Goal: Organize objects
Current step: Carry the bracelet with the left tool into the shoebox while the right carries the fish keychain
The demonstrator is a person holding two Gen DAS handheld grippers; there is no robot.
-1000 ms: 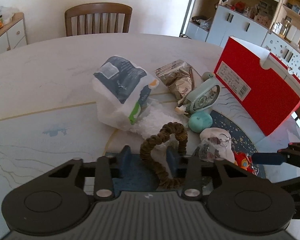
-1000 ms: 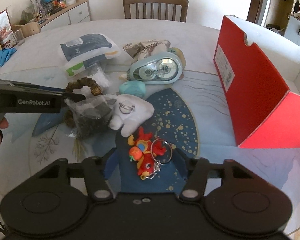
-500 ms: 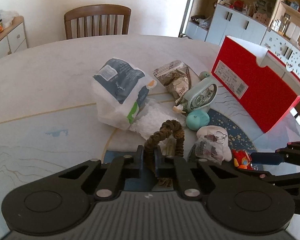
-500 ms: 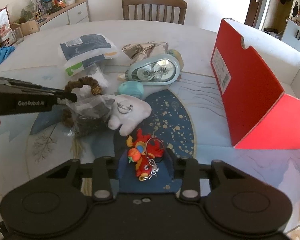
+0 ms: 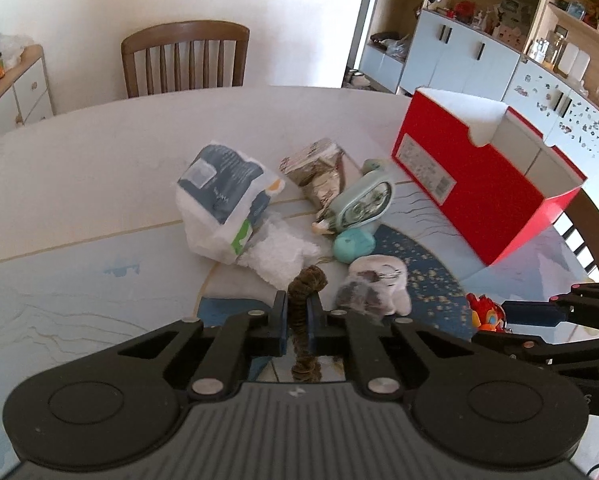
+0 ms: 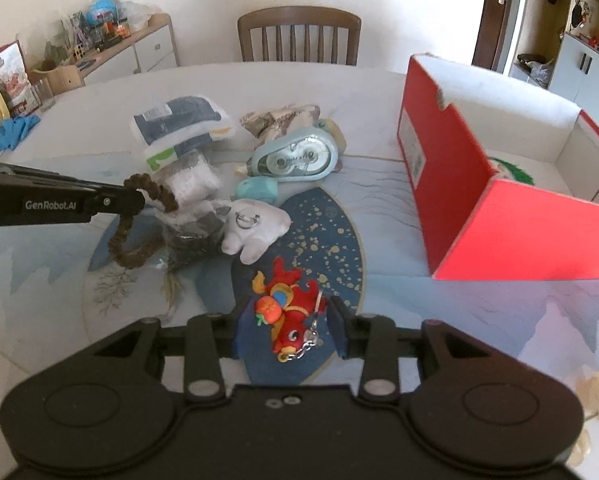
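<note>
1. Jaws of the left gripper [image 5: 297, 314] are clamped on a brown braided fabric loop [image 6: 139, 216], which hangs from them clear of the desk [image 5: 79, 184].
2. Jaws of the right gripper [image 6: 289, 330] are pressed on a red plush fish keychain with a metal chain [image 6: 287, 308].
3. Just beyond: white plush toy with a ring [image 6: 255, 226], clear bag of dark bits [image 6: 191, 236], teal oval case [image 6: 257, 188], pale green correction-tape dispenser [image 6: 295, 158].
4. Farther left, a blue-and-white plastic packet [image 5: 223, 200].
5. Right side: open red cardboard box [image 6: 455, 184], white inside, standing on the desk.
</note>
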